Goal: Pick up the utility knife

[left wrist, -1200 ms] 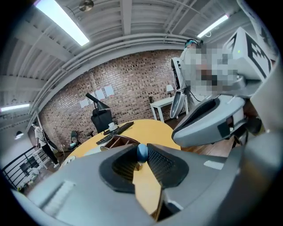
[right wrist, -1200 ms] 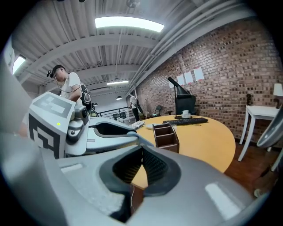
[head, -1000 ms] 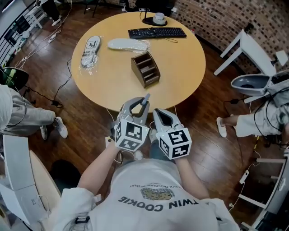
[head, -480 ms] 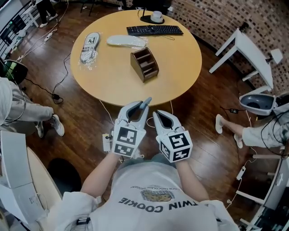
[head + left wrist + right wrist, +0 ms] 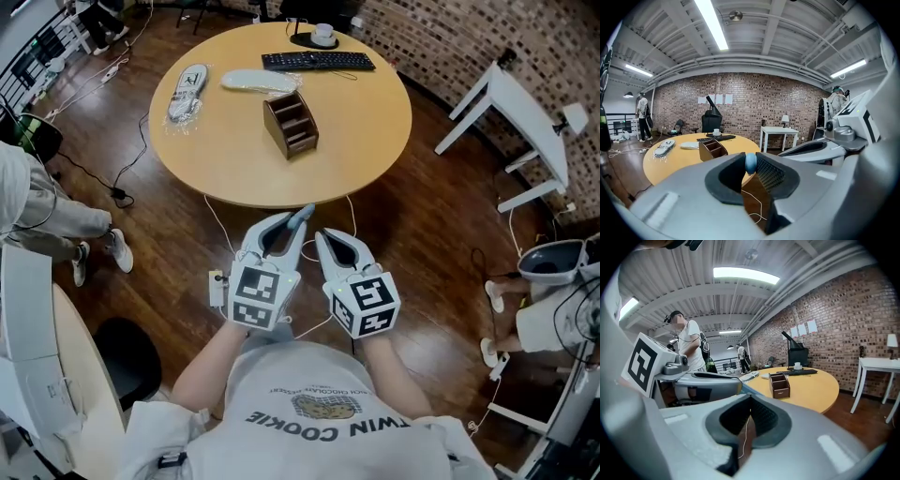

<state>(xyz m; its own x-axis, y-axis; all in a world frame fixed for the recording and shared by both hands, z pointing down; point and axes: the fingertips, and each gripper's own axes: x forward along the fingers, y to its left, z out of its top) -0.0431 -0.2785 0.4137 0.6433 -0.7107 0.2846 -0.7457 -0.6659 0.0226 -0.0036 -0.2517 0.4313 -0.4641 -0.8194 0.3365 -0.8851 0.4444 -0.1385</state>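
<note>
Left gripper fingers stay clenched on the utility knife, its blue-grey tip poking out; right gripper fingers are pressed together on nothing. Both have drawn back off the round worktop's near rim; the wooden organiser is unmoved.

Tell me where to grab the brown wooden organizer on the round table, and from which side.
Take the wooden organizer by a thin side wall, one jaw inside a compartment and one outside, coming straight down from above. It stands upright on the table with its compartments open upward, so the wall edges are exposed there. The whole box probably spans too wide.
</note>
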